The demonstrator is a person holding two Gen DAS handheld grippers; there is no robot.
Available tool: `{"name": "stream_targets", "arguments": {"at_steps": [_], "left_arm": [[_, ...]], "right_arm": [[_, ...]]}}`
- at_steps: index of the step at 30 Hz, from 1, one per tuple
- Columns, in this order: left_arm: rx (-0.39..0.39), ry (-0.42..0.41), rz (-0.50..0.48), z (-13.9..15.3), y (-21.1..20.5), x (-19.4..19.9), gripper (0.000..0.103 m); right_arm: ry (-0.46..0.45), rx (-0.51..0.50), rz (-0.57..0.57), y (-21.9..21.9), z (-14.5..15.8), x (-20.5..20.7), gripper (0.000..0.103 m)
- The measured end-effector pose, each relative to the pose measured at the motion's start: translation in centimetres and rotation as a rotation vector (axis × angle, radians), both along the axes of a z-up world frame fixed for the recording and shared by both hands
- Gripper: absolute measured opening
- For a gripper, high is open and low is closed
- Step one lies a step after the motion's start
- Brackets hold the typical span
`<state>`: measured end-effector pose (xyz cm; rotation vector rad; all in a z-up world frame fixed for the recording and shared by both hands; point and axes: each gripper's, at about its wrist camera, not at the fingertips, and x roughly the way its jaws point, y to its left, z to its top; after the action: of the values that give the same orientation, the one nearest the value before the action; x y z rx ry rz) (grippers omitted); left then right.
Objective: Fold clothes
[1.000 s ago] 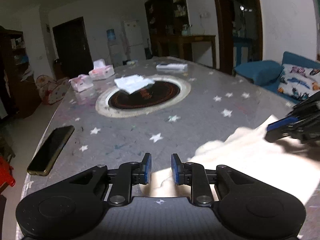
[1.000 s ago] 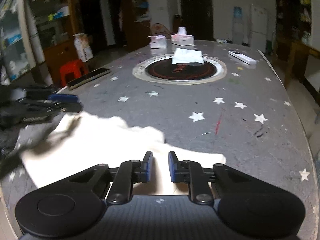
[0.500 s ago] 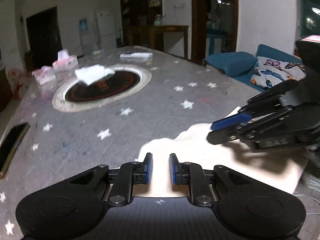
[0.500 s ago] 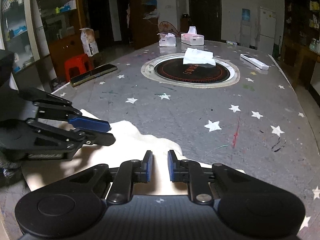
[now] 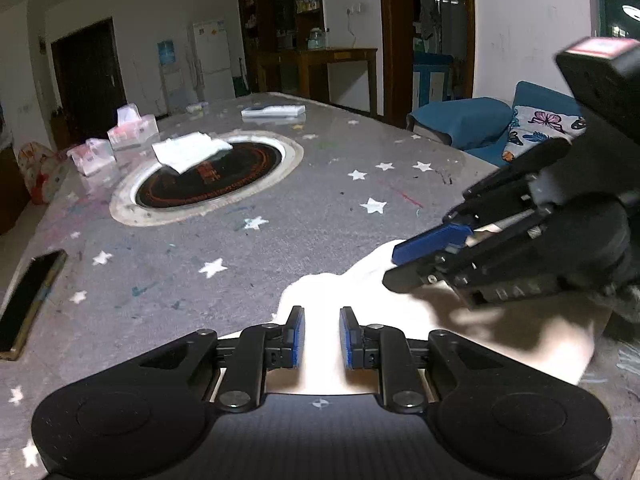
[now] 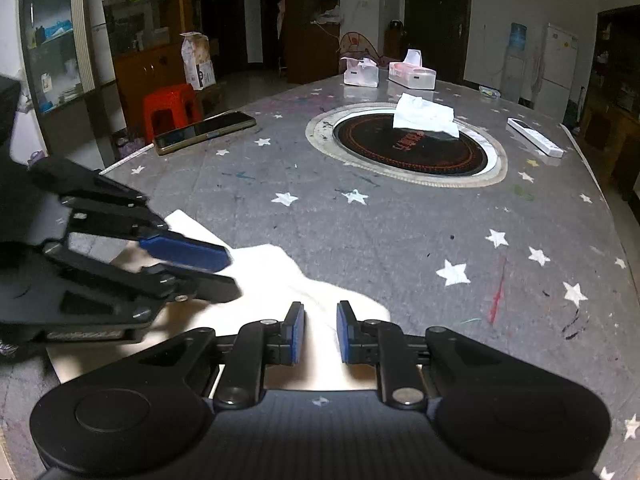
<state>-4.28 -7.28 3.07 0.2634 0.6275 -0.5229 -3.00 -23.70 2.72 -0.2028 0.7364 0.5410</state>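
Cloth [image 5: 404, 308] under both claws (L [image 5: 321, 338], R [image 6: 320, 334] spread); phone [image 6: 205, 131], tissue boxes [image 6: 412, 74] well apart.

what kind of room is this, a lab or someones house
Most likely a home dining or living room: a big star-patterned table with tissue boxes, a fridge by the wall, and a blue sofa.

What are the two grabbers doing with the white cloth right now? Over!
Left gripper and right gripper: jaws open, poised over the white cloth. Cloth lies on the table, not gripped. Nothing in the way.
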Motion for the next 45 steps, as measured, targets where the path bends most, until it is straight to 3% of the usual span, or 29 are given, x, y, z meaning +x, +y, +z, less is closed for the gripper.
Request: {"name": "stream_targets", "arguments": {"at_steps": [9,12,19,26,29,37,45], "left_arm": [[0.001,-0.039,-0.091,0.7,0.0,-5.6,0.02],[0.016,-0.016,-0.079,-0.2,0.3,-6.5,0.02],[-0.035,0.017,-0.017,-0.3,2.4,-7.9,0.021],[-0.097,0.043,0.083,-0.4,4.8,-8.0,0.023],[-0.105,0.045,0.102,-0.2,5.5,-8.3,0.023],[-0.133,0.027,0.123,1.0,4.8,-6.8,0.023],[-0.123,0.054,0.138,-0.6,4.2,-5.6,0.023]], "right_arm": [[-0.017,0.021,0.04,0.7,0.5,-1.4,0.016],[-0.013,0.016,0.046,1.1,0.1,-1.6,0.016],[-0.023,0.004,0.058,1.8,-0.2,-2.2,0.018],[-0.052,0.044,0.118,2.0,1.1,-5.2,0.023],[-0.05,0.032,0.139,2.3,0.5,-6.4,0.03],[-0.11,0.049,0.157,2.5,1.1,-9.3,0.032],[-0.049,0.086,0.164,1.9,0.1,-11.1,0.037]]}}
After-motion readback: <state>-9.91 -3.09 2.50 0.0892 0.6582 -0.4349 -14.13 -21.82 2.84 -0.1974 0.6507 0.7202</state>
